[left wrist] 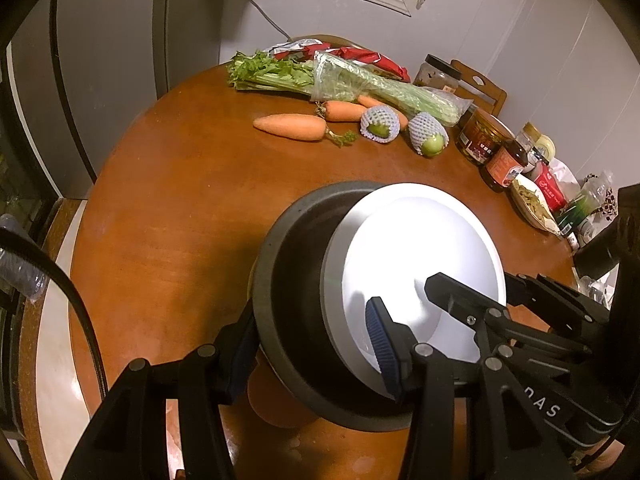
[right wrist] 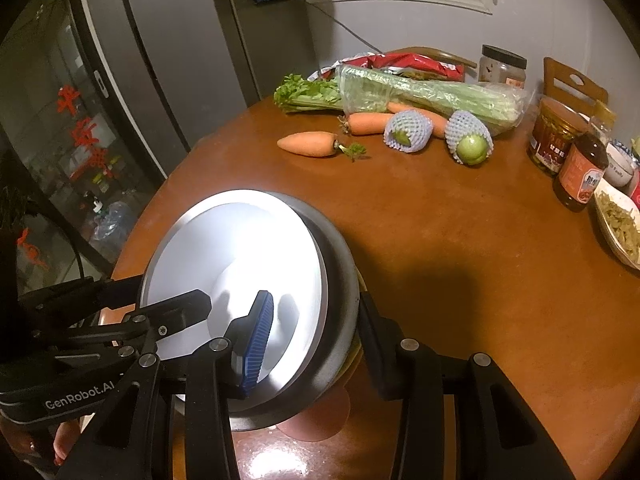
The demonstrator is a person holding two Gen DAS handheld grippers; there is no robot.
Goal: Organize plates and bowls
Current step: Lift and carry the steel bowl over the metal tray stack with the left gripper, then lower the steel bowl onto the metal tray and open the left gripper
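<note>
Two claws work one stack at the table's near edge. The left claw (left wrist: 316, 344) pinches the rim of a dark bowl (left wrist: 296, 280), one blue pad outside, one inside. The right claw (right wrist: 316, 332) pinches the same stack from the opposite side. A white plate (left wrist: 420, 260) sits nested in the bowl. Stacking looks well along; placing the stack remains. At twelve o'clock across the table (left wrist: 180, 200) lie carrots (left wrist: 292, 126) and celery (left wrist: 320, 76).

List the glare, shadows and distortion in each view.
Left wrist: the white plate is blown out by glare; a dark shadow falls on the table left of the dark bowl; fisheye bends the edges. Right wrist: the plate glares less; a shadow lies to its right.
</note>
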